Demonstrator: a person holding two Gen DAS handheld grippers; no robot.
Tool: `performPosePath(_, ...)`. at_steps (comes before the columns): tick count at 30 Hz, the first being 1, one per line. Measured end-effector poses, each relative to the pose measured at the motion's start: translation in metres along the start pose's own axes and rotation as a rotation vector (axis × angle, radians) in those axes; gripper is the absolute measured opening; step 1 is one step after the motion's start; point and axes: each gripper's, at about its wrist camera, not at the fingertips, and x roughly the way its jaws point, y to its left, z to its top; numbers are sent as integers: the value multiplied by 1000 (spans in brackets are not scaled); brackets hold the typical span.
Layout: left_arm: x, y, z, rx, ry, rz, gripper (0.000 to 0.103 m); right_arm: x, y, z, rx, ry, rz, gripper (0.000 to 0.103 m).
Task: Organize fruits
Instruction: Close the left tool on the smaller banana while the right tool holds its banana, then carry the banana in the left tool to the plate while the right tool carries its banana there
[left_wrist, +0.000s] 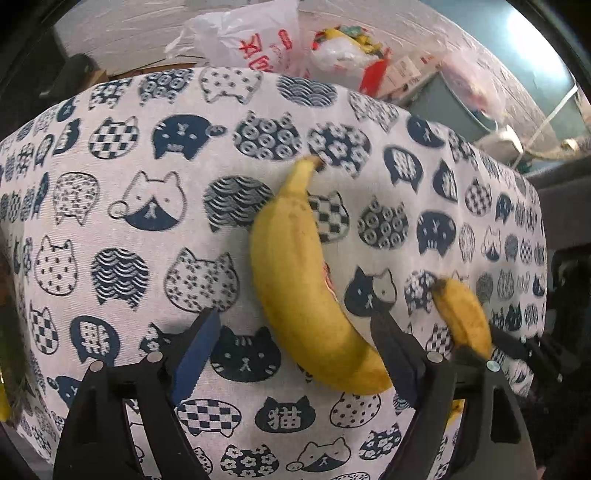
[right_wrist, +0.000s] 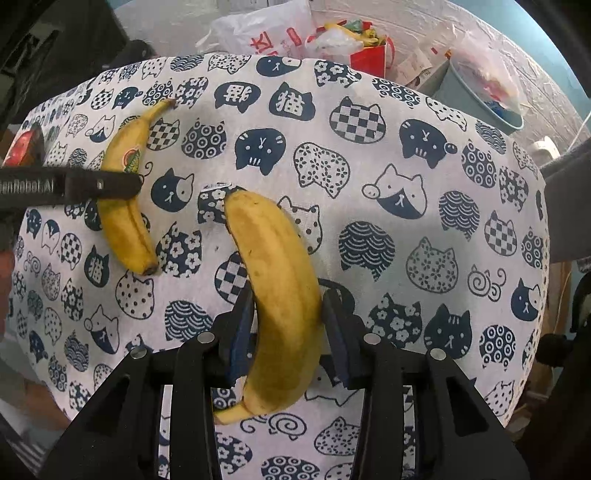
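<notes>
Two yellow bananas are over a table with a cat-print cloth (left_wrist: 110, 221). In the left wrist view the first banana (left_wrist: 306, 288) lies on the cloth between the fingers of my open left gripper (left_wrist: 295, 332); its lower end passes under the right finger. The same banana, with a sticker, shows in the right wrist view (right_wrist: 125, 206), crossed by a black left finger (right_wrist: 110, 184). My right gripper (right_wrist: 288, 321) is shut on the second banana (right_wrist: 280, 295). That banana's tip shows at the left wrist view's right (left_wrist: 465, 321).
Beyond the table's far edge are a white plastic bag (right_wrist: 266, 33), a red bag (right_wrist: 369, 55) with clutter, and a grey bin (right_wrist: 476, 96) with a pink bag. The cloth (right_wrist: 406, 221) spreads to the right of the bananas.
</notes>
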Motion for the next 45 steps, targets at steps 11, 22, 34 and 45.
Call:
performPosePath(11, -4, -10, -5, 145, 5, -40, 49, 10, 5, -5, -6, 16, -1, 36)
performPosePath(22, -8, -14, -8, 262, -9, 54, 66, 9, -1, -6, 26, 19, -1, 40)
performPosePath(34, 1, -20, -10, 311, -36, 55, 44, 11, 9, -9, 13, -9, -12, 35)
performPosePath(45, -22, -8, -35, 347, -73, 87, 37, -20, 26, -12, -13, -75, -11, 35)
